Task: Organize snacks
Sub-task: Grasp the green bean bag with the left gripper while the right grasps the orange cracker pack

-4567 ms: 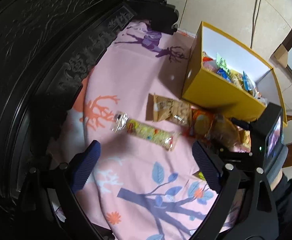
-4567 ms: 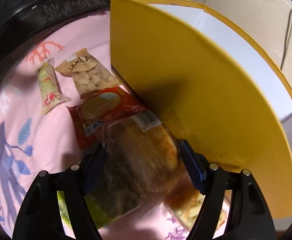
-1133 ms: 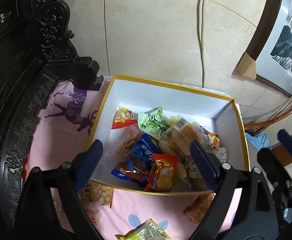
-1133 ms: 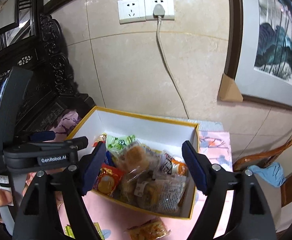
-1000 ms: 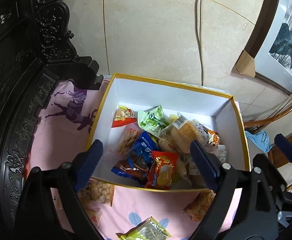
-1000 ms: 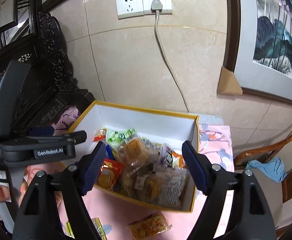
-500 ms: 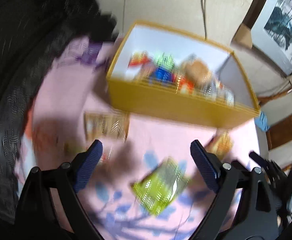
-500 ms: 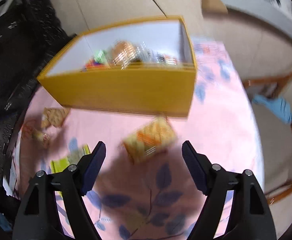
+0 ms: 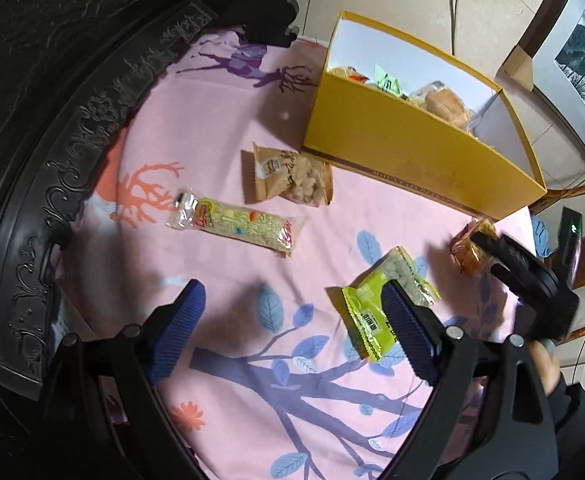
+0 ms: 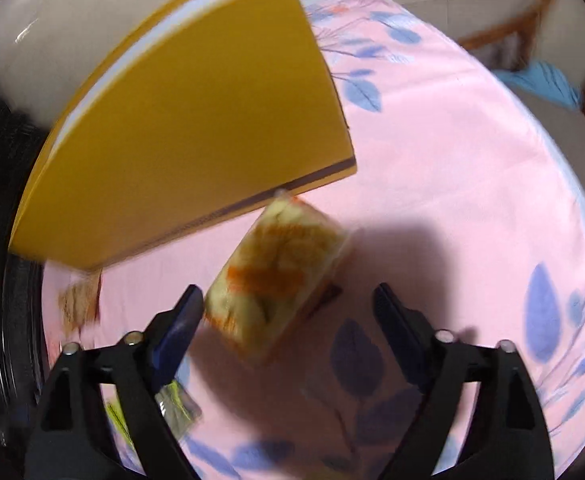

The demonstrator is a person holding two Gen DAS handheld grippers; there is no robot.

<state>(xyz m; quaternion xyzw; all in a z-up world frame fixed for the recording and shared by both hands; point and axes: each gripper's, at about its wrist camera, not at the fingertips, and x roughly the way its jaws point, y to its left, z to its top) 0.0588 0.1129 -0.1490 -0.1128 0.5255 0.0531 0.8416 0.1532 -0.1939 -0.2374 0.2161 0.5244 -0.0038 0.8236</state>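
Pink leaf-print cloth [image 9: 220, 288] covers the surface as the right tool [image 10: 288, 312], its jaws just opening wide, straddles an orange snack [image 10: 276, 276] beside the yellow box [image 10: 196, 128]; the left tool [image 9: 292, 320] hangs wide above a green packet [image 9: 368, 300].

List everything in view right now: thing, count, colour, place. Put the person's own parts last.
yellow box: one, yellow outside and white inside, far side of the cloth, snacks piled inside.
tan snack bag: one, tan and clear, beside the box's near left corner.
long snack bar: one, clear with yellow print, on the cloth, left of centre.
green snack bag: one, lime green, partly behind the left claw's right finger.
orange snack pack: one, orange and pale, near the box's right corner, ahead of the right claw.
pink cloth: one, pink with leaf and deer prints, covers the table.
left claw: one, black with blue pads, open, empty.
right claw: one, same colours, jaws just opened wider, gripping nothing.
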